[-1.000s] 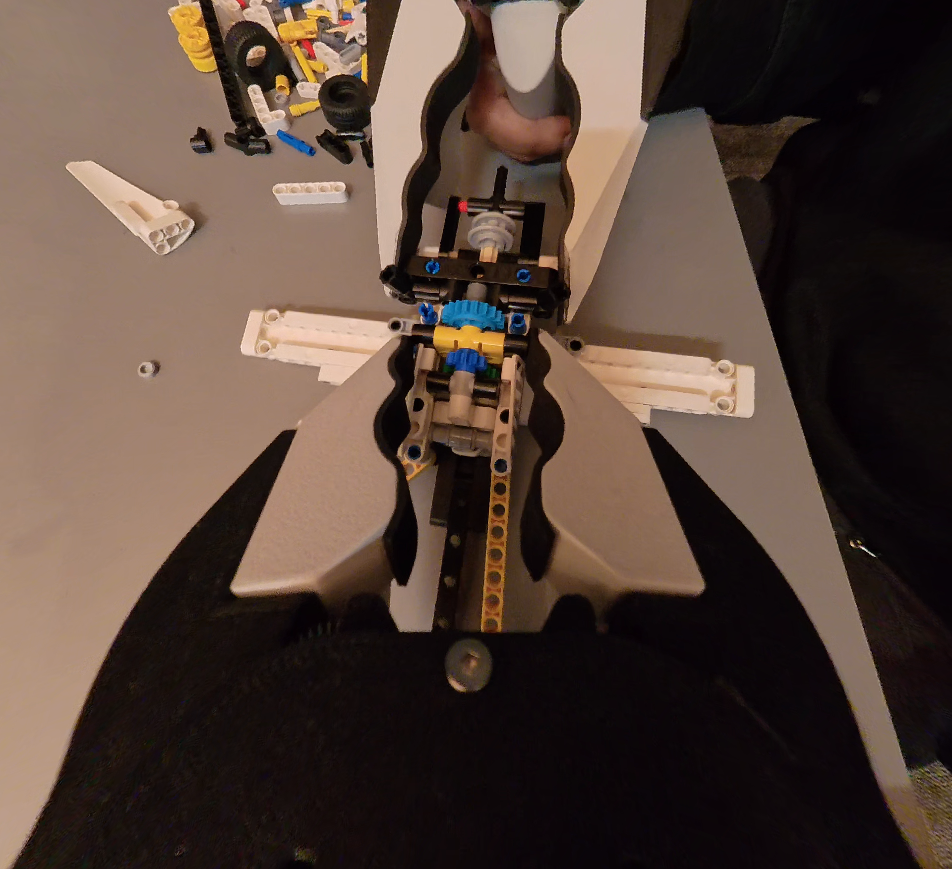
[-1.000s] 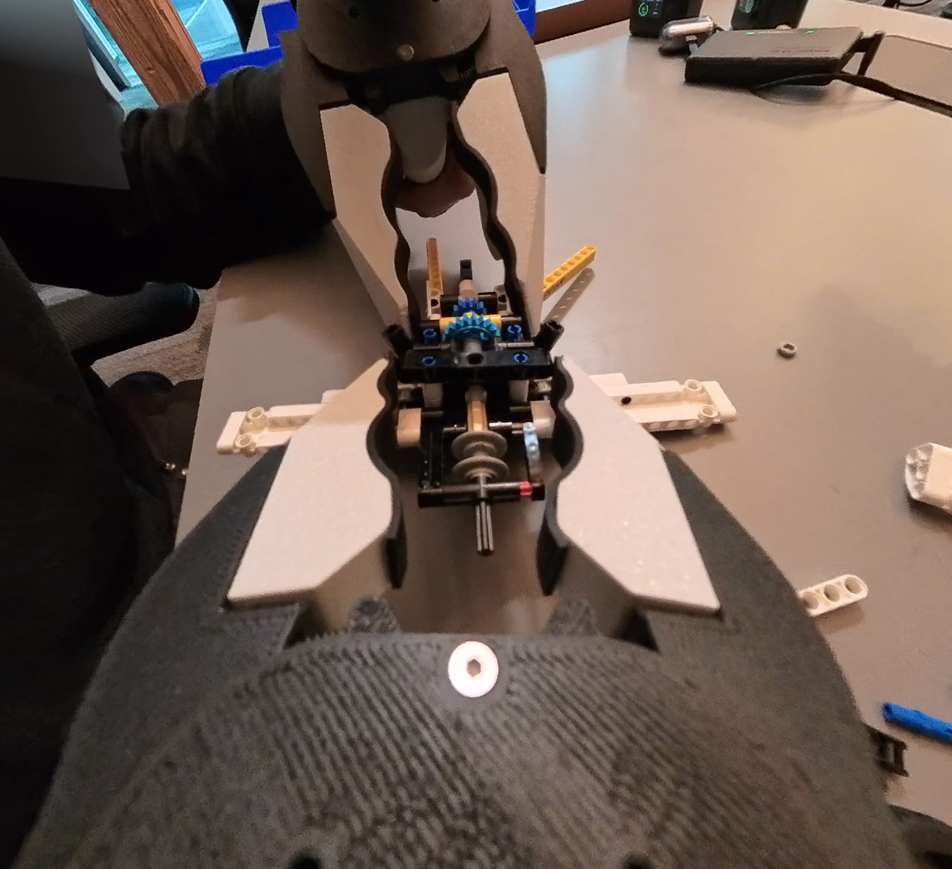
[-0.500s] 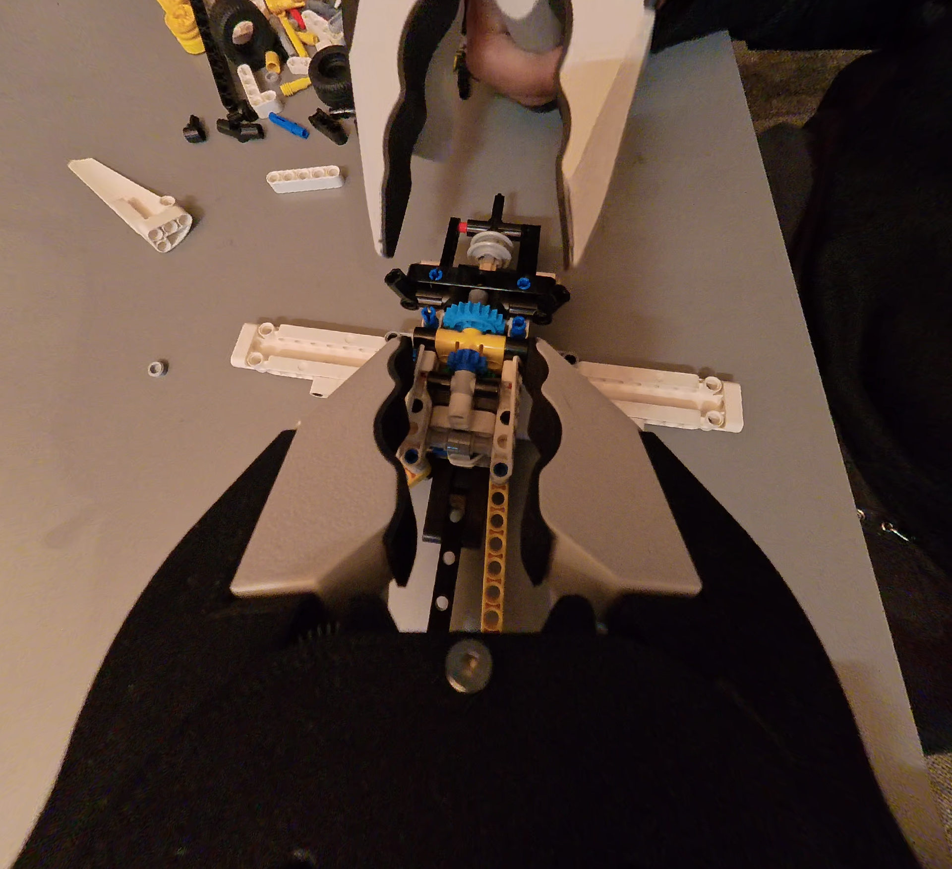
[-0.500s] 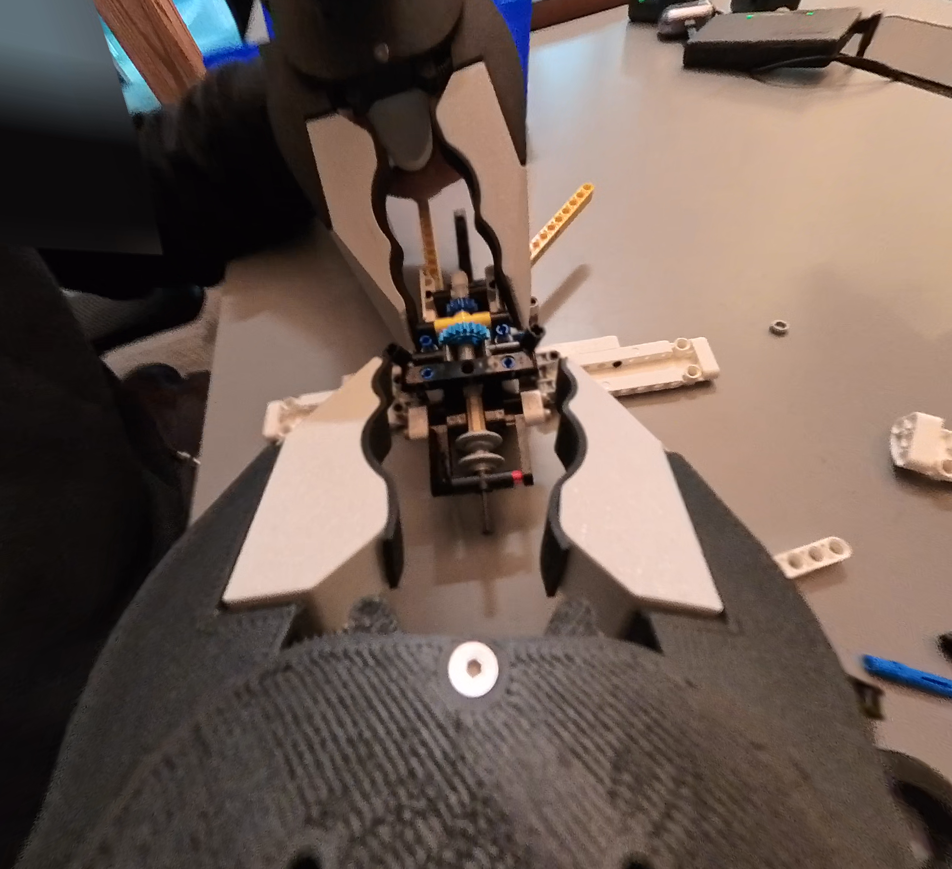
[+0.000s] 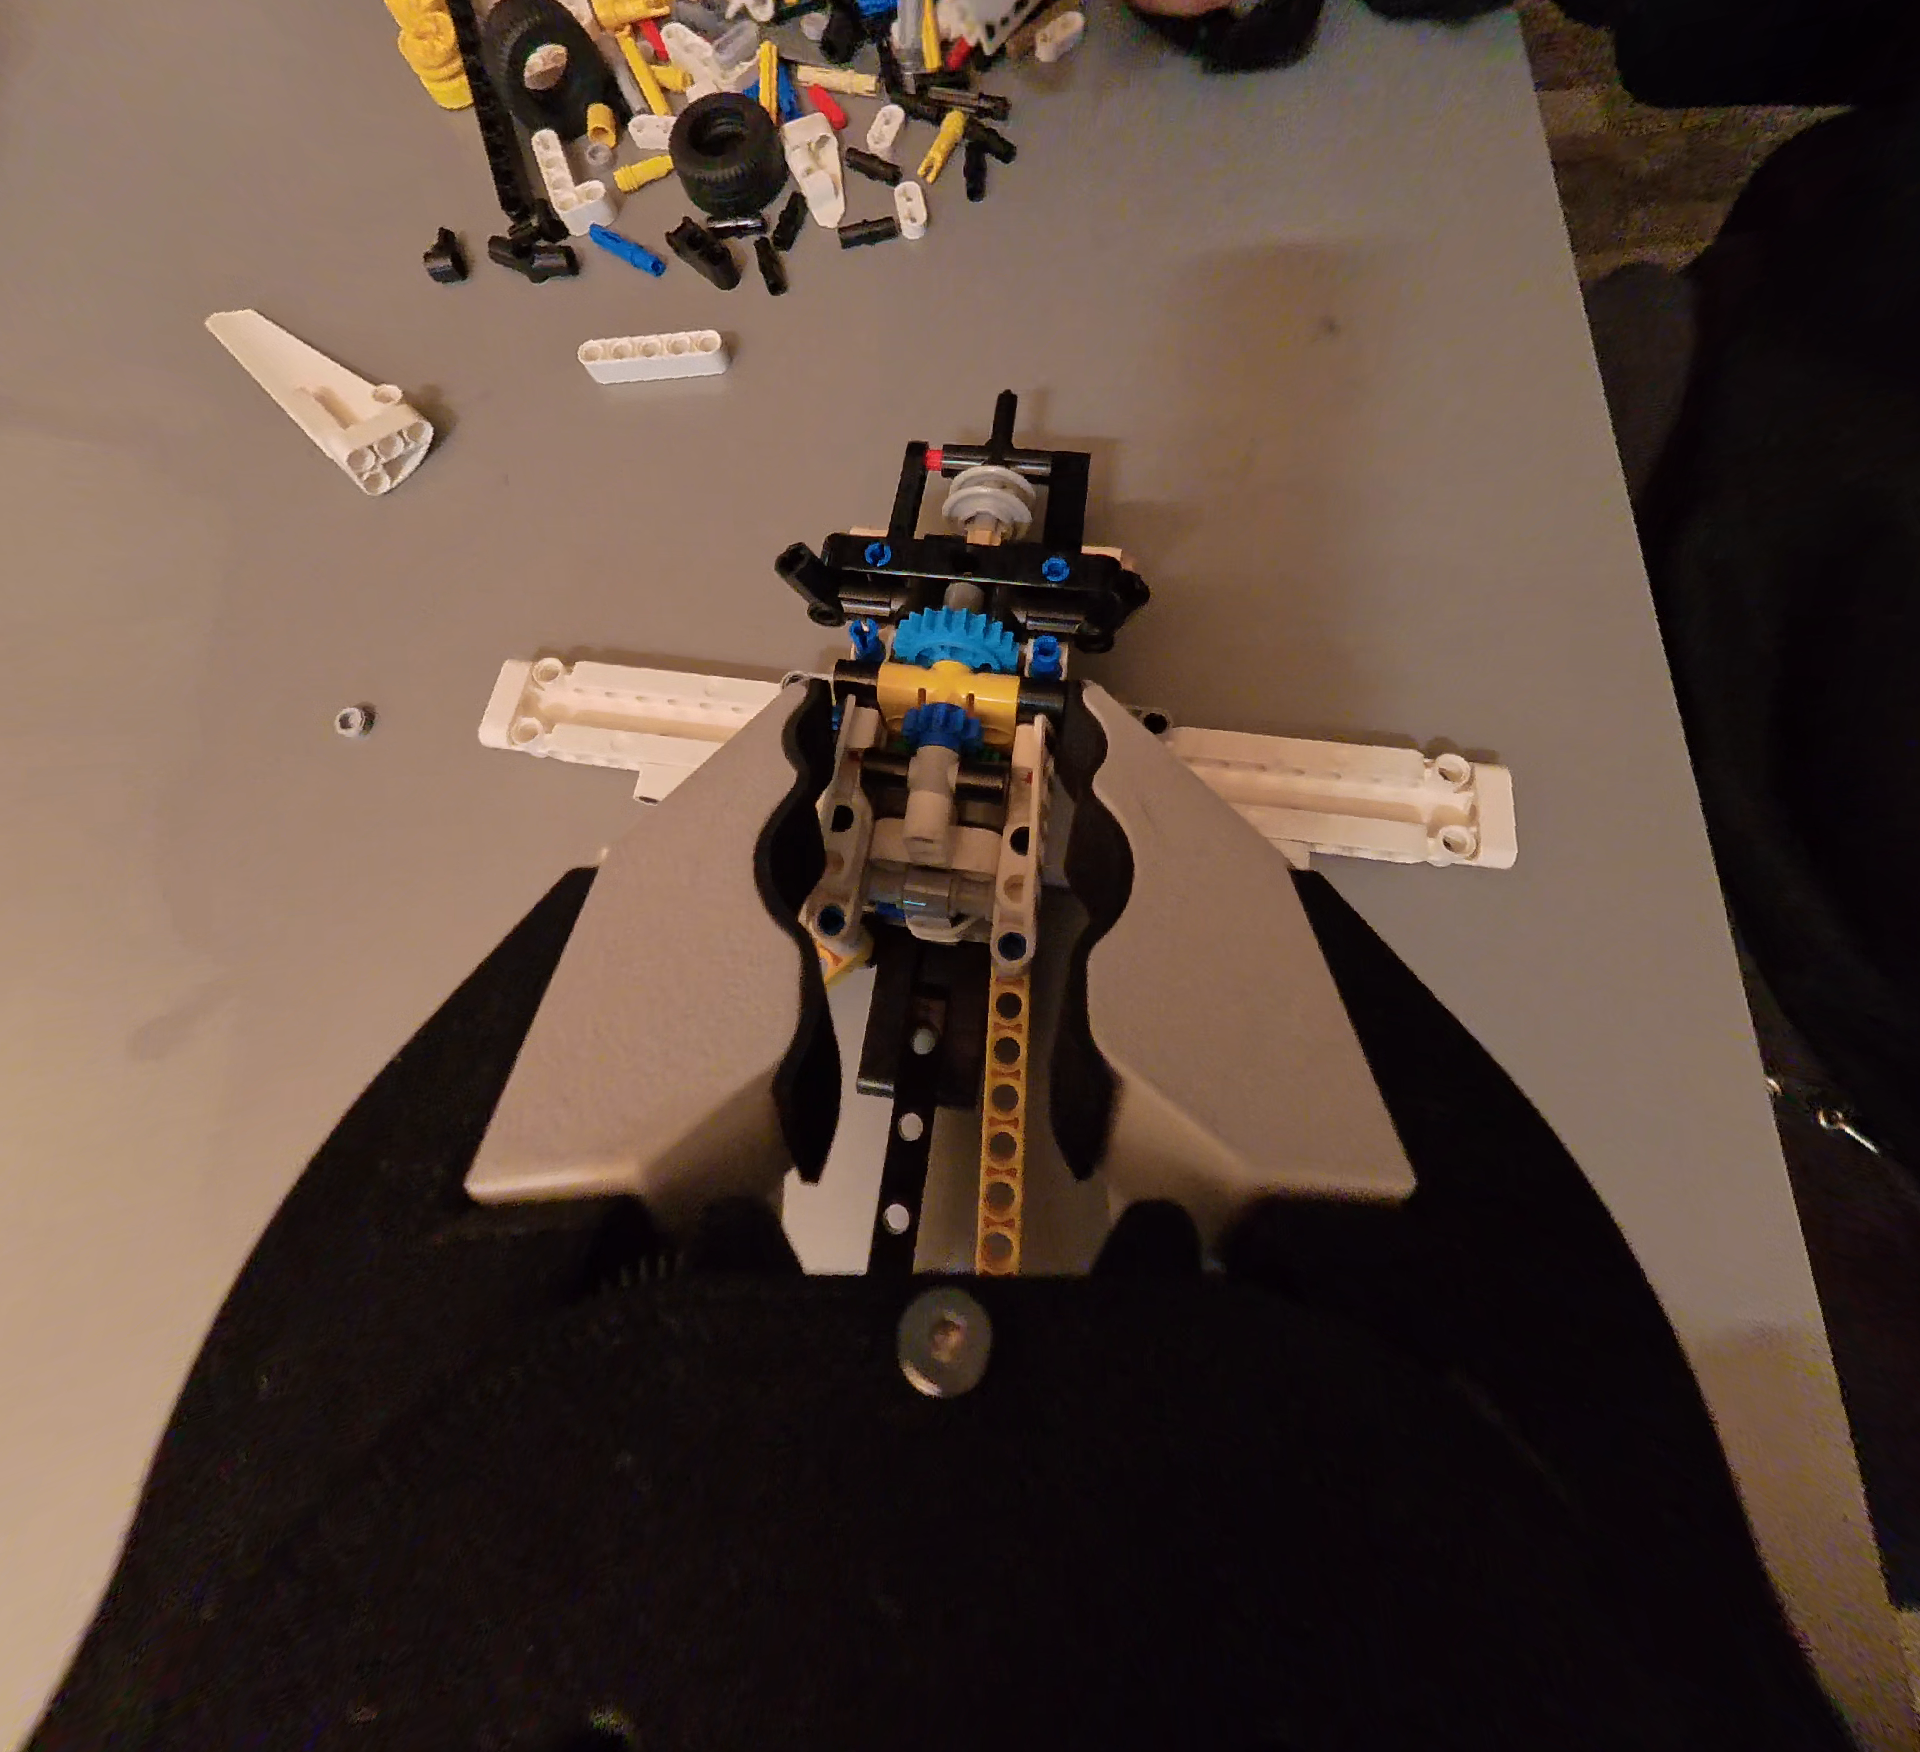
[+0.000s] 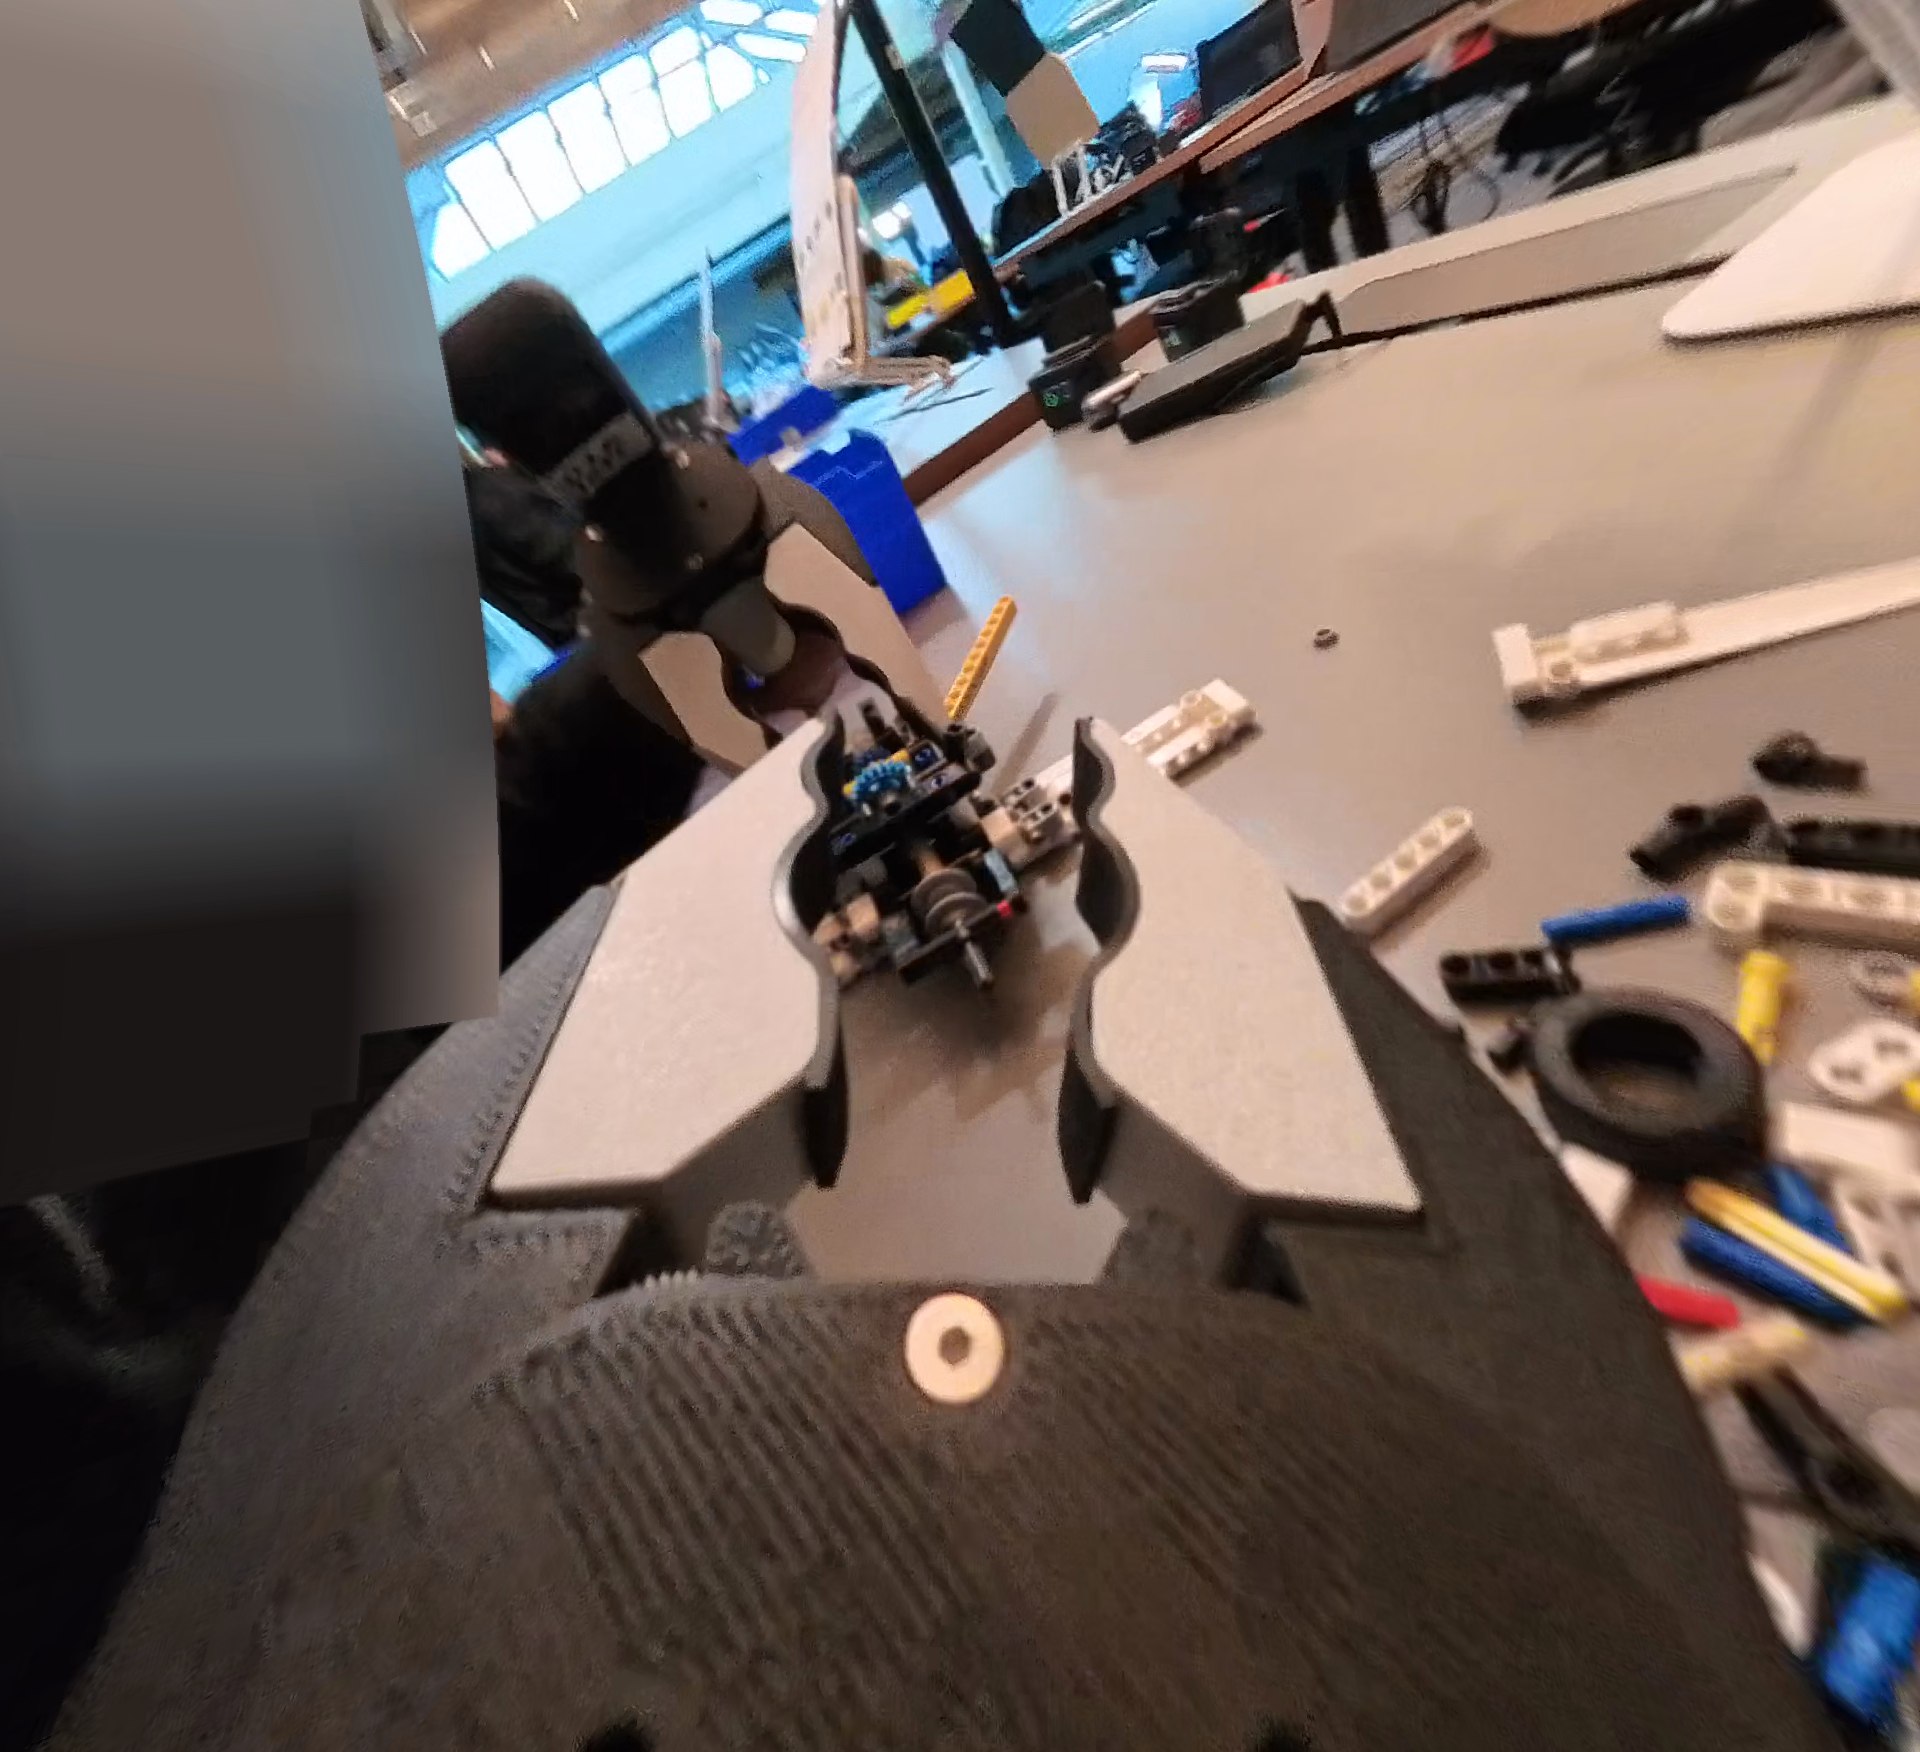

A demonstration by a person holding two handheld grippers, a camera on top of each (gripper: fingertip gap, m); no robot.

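Left hand-held gripper clamped on toy gear model mid-frame, steadying it on surface; right hand-held gripper open, empty, lifted clear.

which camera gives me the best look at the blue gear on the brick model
The left wrist view. It looks down on the blue gear, sharp and well lit, just past the left gripper, whose fingers clamp the model. In the right wrist view the gear is small, blurred and partly hidden behind black beams.

blue gear, yellow beam, grey table
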